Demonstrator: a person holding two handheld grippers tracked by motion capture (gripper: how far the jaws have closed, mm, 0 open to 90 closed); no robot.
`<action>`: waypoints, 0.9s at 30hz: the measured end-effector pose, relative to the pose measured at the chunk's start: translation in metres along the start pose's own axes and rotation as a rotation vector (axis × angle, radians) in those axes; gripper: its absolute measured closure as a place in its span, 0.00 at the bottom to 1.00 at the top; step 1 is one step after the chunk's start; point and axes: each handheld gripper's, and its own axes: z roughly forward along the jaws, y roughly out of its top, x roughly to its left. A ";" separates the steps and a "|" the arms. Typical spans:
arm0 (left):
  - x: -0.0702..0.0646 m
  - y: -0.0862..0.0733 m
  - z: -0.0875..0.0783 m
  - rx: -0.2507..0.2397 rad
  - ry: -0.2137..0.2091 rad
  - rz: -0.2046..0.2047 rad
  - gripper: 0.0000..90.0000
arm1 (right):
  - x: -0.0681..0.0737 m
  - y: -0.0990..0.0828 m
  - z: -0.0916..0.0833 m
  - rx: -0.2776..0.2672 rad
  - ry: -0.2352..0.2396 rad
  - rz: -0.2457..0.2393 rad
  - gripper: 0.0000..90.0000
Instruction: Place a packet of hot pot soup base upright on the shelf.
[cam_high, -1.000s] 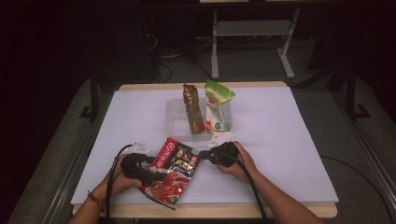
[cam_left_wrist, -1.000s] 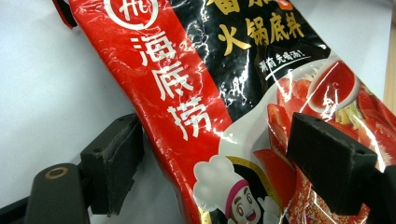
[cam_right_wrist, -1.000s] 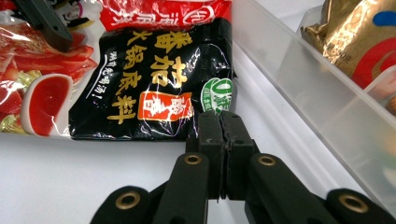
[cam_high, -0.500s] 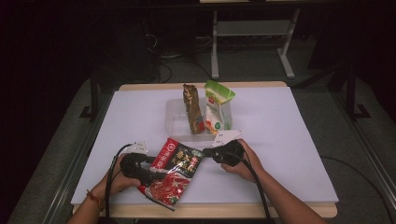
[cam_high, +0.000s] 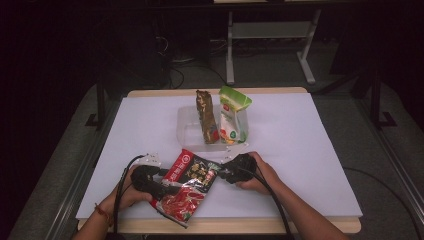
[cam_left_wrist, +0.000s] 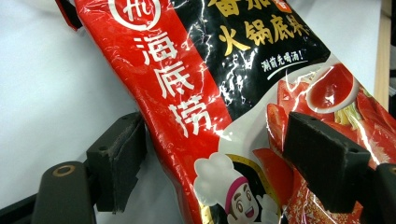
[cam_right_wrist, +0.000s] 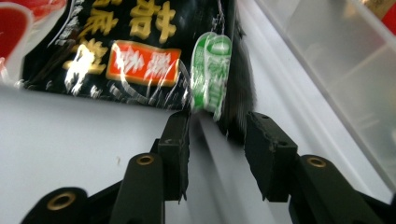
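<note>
The big red and black soup-mix packet (cam_left_wrist: 224, 107) is shiny plastic film, crinkly, with bright glints of light on it. The black pads (cam_left_wrist: 322, 163) of the left hand-held gripper (cam_high: 165, 187) look dull, rough and a bit worn at the edges, and the right hand-held gripper (cam_right_wrist: 217, 140) has the same dull black plastic with small shiny metal rings. The counter (cam_high: 310, 145) has a smooth, dull pale top with a light wood edge, and the see-through box (cam_high: 187, 132) on it looks like cloudy, smooth plastic.
</note>
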 end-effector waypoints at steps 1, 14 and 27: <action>-0.001 0.001 0.001 0.002 -0.001 0.005 0.24 | 0.000 0.001 0.000 0.002 -0.001 -0.001 0.67; -0.001 0.002 0.001 -0.019 -0.036 -0.009 0.21 | 0.016 0.004 -0.013 -0.104 -0.064 -0.096 0.99; -0.001 0.028 0.005 -0.009 -0.127 0.031 0.16 | 0.029 0.019 -0.041 -0.263 -0.118 -0.126 0.99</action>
